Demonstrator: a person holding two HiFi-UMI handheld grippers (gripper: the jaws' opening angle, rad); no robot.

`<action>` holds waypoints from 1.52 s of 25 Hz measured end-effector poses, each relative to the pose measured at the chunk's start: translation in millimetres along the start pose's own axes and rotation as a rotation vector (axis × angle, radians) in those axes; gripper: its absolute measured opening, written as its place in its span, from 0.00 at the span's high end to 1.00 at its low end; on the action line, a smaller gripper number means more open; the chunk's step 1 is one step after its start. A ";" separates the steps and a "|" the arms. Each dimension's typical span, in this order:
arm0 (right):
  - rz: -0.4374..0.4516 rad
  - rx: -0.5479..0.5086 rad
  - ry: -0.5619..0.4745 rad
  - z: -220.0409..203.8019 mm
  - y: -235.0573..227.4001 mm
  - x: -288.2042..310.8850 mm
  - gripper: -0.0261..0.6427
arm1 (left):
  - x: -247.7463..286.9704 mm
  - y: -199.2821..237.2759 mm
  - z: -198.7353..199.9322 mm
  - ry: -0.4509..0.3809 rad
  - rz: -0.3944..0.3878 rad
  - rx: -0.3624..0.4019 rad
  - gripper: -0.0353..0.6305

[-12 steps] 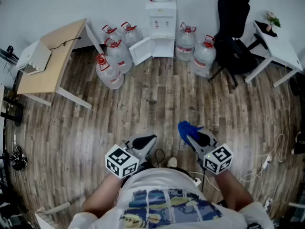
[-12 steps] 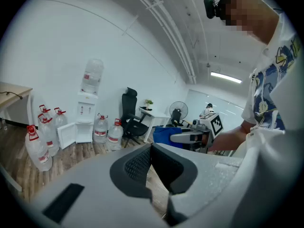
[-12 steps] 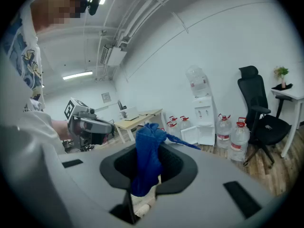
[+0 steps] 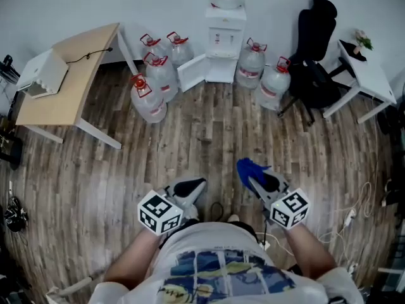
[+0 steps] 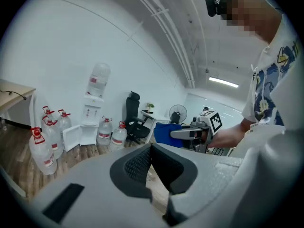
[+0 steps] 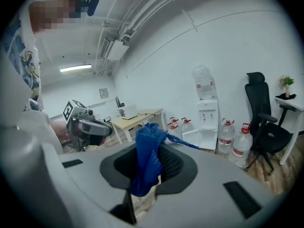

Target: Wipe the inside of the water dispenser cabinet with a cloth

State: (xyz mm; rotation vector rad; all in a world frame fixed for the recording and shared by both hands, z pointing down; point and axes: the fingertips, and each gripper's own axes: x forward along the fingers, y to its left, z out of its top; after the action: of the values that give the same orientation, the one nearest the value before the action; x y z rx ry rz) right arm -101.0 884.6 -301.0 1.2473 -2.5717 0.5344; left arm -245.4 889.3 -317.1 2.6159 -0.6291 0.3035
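The white water dispenser (image 4: 224, 33) stands against the far wall with its lower cabinet door (image 4: 191, 72) swung open to the left; it also shows as the dispenser (image 5: 91, 120) and the dispenser (image 6: 207, 120) in both gripper views. My right gripper (image 4: 248, 171) is shut on a blue cloth (image 4: 247, 168), which hangs bunched between the jaws as the cloth (image 6: 148, 158). My left gripper (image 4: 196, 185) is shut with nothing in it, its jaws meeting. Both grippers are held close to my body, far from the dispenser.
Several large water jugs (image 4: 152, 81) flank the dispenser on both sides. A wooden desk (image 4: 63, 75) stands at the left, a black office chair (image 4: 313, 62) and a white table (image 4: 367, 68) at the right. Cables and a power strip (image 4: 350, 217) lie on the floor at the right.
The view has shifted slightly, with the dispenser and jugs a little lower and to the right in frame. Both grippers keep their places and states.
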 end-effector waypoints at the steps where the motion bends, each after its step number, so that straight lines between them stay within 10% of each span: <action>1: -0.009 0.010 0.001 1.1 4.2 8.4 0.84 | -7.5 7.9 -0.5 0.003 -0.006 0.000 0.94; 14: -0.126 0.002 0.008 35.9 -3.5 82.3 0.84 | -18.6 94.3 15.8 0.017 -0.093 0.011 0.94; 38: -0.032 0.025 0.043 129.1 -334.7 282.6 0.84 | 281.7 266.1 171.3 0.141 -0.091 0.071 0.94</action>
State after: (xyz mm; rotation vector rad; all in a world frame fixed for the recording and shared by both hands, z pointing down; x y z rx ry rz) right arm -15.0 440.0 -242.0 1.2689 -2.5123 0.5823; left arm -107.3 489.8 -287.7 2.6520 -0.4585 0.4855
